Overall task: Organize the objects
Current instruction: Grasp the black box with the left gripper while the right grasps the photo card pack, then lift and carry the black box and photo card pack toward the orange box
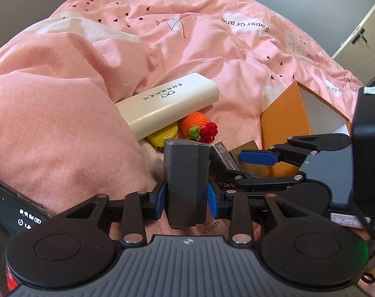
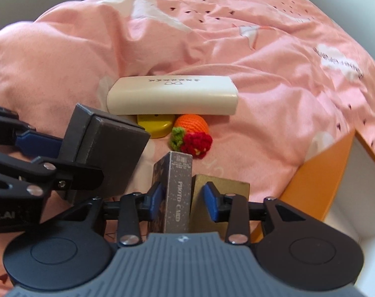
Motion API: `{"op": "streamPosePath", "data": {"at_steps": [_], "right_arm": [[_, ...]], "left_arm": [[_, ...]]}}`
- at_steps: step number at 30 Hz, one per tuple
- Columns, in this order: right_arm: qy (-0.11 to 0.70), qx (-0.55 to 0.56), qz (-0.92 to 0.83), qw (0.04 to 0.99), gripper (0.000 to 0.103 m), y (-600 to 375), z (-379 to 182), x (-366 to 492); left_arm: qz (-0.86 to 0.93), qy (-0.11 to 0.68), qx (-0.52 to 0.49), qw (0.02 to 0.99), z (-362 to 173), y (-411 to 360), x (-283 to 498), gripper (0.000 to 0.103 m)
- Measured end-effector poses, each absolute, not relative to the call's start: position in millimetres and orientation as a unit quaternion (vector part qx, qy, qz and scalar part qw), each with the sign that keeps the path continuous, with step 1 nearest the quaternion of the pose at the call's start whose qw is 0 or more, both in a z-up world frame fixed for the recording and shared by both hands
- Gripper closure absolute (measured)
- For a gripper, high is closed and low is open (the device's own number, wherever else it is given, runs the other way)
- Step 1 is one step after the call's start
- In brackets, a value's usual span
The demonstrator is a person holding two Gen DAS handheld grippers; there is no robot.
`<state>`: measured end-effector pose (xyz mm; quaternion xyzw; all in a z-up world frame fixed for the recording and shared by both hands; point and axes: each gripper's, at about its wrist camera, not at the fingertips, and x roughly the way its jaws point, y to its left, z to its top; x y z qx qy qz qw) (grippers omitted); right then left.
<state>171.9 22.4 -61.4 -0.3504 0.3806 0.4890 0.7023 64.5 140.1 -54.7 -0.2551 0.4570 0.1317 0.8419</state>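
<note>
My left gripper (image 1: 186,201) is shut on a dark grey box (image 1: 186,178), which stands upright between the blue pads above the pink duvet (image 1: 63,123). The right wrist view shows that box (image 2: 105,153) at the left, tilted. In that view my right gripper (image 2: 183,201) straddles an upright brown box marked PHOTO CARD (image 2: 178,193). Its left pad lies against the box, while a gap shows at the right pad, so it stands open. A gold box (image 2: 227,190) stands just right of the card box. The orange box (image 1: 283,121) with a white inside lies open at the right.
A white glasses case (image 2: 172,96) lies on the duvet behind, over a yellow item (image 2: 155,125). A crocheted orange and red toy (image 2: 192,133) sits in front of it. A phone screen (image 1: 14,210) shows at the lower left. A white cupboard (image 1: 360,42) stands beyond the bed.
</note>
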Motion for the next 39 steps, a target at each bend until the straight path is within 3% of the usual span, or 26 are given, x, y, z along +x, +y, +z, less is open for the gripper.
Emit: {"op": "streamPosePath", "data": {"at_steps": [9, 11, 13, 27, 39], "right_arm": [[0.381, -0.361, 0.501, 0.689, 0.060, 36, -70, 179], [0.384, -0.364, 0.501, 0.685, 0.062, 38, -71, 178], [0.391, -0.358, 0.507, 0.680, 0.072, 36, -70, 177], [0.451, -0.284, 0.488, 0.691, 0.079, 20, -67, 179], [0.442, -0.168, 0.468, 0.746, 0.079, -25, -19, 163]], "left_arm": [[0.129, 0.456, -0.267, 0.839, -56, 145, 64, 0.064], [0.128, 0.454, -0.273, 0.838, -56, 147, 62, 0.064], [0.126, 0.454, -0.281, 0.836, -57, 149, 61, 0.064], [0.122, 0.452, -0.285, 0.836, -57, 150, 60, 0.064], [0.116, 0.420, -0.268, 0.860, -36, 134, 50, 0.064]]}}
